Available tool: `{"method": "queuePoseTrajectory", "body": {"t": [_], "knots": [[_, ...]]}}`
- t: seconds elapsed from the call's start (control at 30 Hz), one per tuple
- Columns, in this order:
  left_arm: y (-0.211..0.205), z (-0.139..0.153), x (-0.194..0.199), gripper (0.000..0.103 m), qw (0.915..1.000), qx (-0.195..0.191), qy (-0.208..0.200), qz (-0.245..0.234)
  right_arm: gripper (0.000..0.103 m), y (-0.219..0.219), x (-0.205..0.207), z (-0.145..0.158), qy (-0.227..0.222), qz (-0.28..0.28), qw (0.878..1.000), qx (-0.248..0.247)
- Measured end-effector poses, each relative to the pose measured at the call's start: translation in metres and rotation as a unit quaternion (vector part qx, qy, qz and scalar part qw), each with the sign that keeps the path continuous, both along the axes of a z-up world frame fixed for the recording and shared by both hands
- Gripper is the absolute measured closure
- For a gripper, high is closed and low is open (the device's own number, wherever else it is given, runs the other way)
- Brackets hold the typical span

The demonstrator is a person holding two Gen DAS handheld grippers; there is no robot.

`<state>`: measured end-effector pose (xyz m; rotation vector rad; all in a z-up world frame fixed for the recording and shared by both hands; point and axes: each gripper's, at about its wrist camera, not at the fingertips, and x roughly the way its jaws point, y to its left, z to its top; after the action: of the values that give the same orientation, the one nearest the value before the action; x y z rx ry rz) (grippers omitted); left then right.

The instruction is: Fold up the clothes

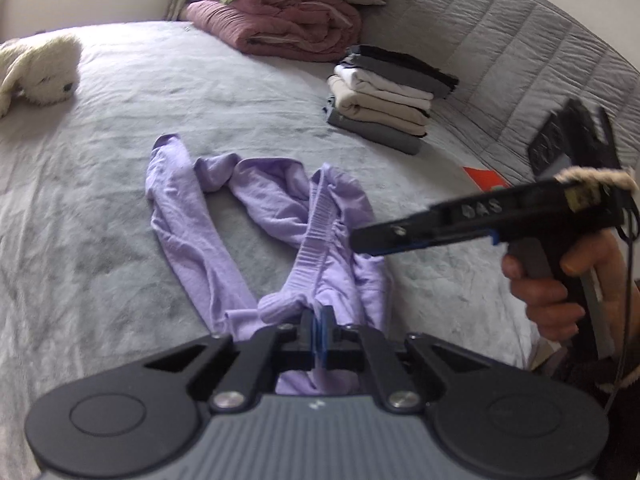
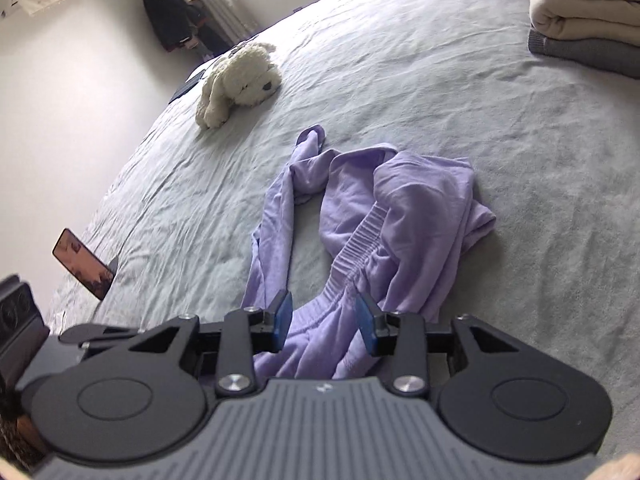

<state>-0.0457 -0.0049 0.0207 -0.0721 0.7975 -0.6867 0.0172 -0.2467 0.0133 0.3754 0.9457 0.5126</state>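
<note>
Two grippers: both are hovering low over the bed (image 1: 120,92), one in each hand.
Left gripper (image 1: 318,336): its jaws are clenching a bunched fold of the purple pants (image 1: 320,236), right by the ribbed waistband, so it's got a proper pinch on the cloth.
Right gripper (image 2: 324,322): it's sitting released, blue pads (image 2: 282,318) spread apart with the waistband lying between them, not squeezing anything. In the left wrist view it's poking in from the right side (image 1: 362,242), a hand (image 1: 560,280) wrapping around its handle.
Purple pants: they're lying crumpled in the middle of the grey bed, legs trailing away from the cameras, one leg curling back on itself.
Folded pile (image 1: 384,96): grey, cream and white clothes are stacking up neatly well beyond the pants, near the quilted headboard (image 1: 500,40).
Rolled blanket (image 1: 280,20): a pink one is sitting behind the pile.
Stuffed dog (image 2: 240,80): white, flopping on the far side of the bed.
Phone (image 2: 82,262): it's lying near the bed's edge.
</note>
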Motion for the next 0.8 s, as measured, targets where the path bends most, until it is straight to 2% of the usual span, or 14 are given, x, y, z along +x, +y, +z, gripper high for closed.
{"method": "queuePoseTrajectory", "body": {"t": [0.1,0.27,0.4,0.57,0.6,0.67,0.73,0.8], "knots": [[-0.013,0.003,-0.016,0.101,0.9976,0.001,-0.034,-0.060,0.061,0.004,0.010,-0.002,0.003,-0.024,1.000,-0.013],[-0.031,0.004,-0.041,0.101,0.9872,0.005,-0.069,-0.143,0.058,0.007,0.025,-0.008,0.003,-0.058,0.998,-0.030],[-0.041,-0.004,-0.050,0.101,0.9834,0.017,-0.066,-0.168,0.057,0.007,0.031,-0.013,0.004,-0.072,0.996,-0.047],[-0.051,-0.011,-0.055,0.101,0.9813,0.045,-0.065,-0.175,0.058,0.012,0.031,-0.017,-0.003,-0.071,0.994,-0.081],[-0.052,-0.011,-0.055,0.101,0.9812,0.049,-0.065,-0.175,0.066,0.013,0.030,-0.017,-0.008,-0.069,0.993,-0.091],[-0.051,-0.011,-0.056,0.101,0.9810,0.052,-0.067,-0.175,0.075,0.012,0.028,-0.017,-0.016,-0.066,0.992,-0.102],[-0.050,-0.010,-0.058,0.101,0.9808,0.055,-0.068,-0.174,0.077,0.009,0.026,-0.017,-0.022,-0.063,0.992,-0.105],[-0.049,-0.011,-0.059,0.101,0.9808,0.057,-0.070,-0.173,0.077,0.001,0.024,-0.016,-0.021,-0.062,0.994,-0.083]]}}
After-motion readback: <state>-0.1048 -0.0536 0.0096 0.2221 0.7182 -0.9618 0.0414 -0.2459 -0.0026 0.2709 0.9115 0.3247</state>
